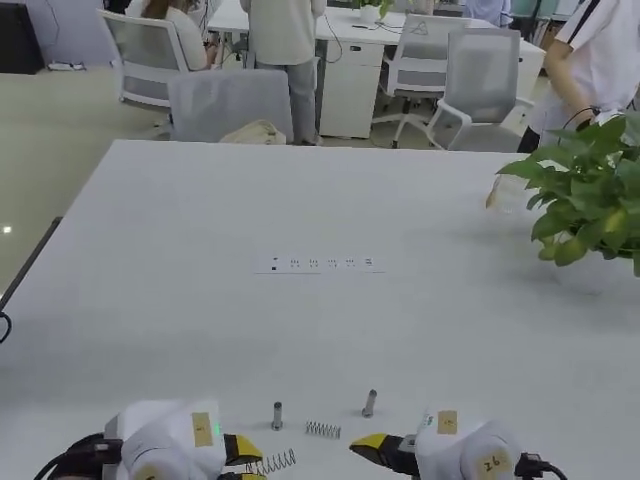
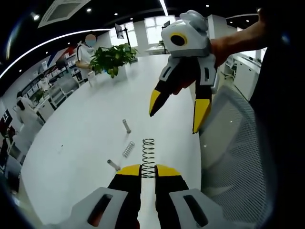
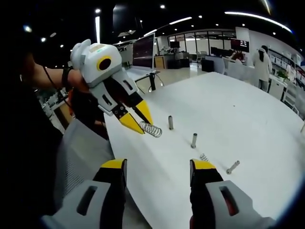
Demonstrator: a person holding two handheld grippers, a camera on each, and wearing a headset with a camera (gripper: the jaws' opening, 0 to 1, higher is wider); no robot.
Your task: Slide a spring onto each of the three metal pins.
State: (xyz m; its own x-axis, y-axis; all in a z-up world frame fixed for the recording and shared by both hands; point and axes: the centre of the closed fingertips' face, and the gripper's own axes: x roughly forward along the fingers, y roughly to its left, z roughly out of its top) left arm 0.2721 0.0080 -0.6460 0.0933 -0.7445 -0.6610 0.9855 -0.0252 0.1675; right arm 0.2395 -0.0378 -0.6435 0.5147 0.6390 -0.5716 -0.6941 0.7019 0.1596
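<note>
My left gripper [image 1: 243, 458] sits at the table's near edge, shut on a thin wire spring [image 1: 272, 463]. In the left gripper view the spring [image 2: 148, 155] sticks out forward from between the shut yellow tips of the left gripper [image 2: 148, 171]. The right gripper [image 1: 368, 446] stands open and holds nothing, facing the left one. Between them are two short metal pins [image 1: 277, 415] [image 1: 369, 403] and a second spring [image 1: 322, 430] lying loose. The right gripper view has the left gripper [image 3: 138, 121] with its spring [image 3: 151, 129], three pins [image 3: 170, 122] [image 3: 194, 140] [image 3: 233, 167] and the loose spring [image 3: 204, 157].
The white table [image 1: 320, 330] has a row of flush power sockets [image 1: 320, 263] in its middle. A leafy green plant [image 1: 590, 190] stands at the right edge. Grey office chairs [image 1: 228, 104] and people stand beyond the far edge.
</note>
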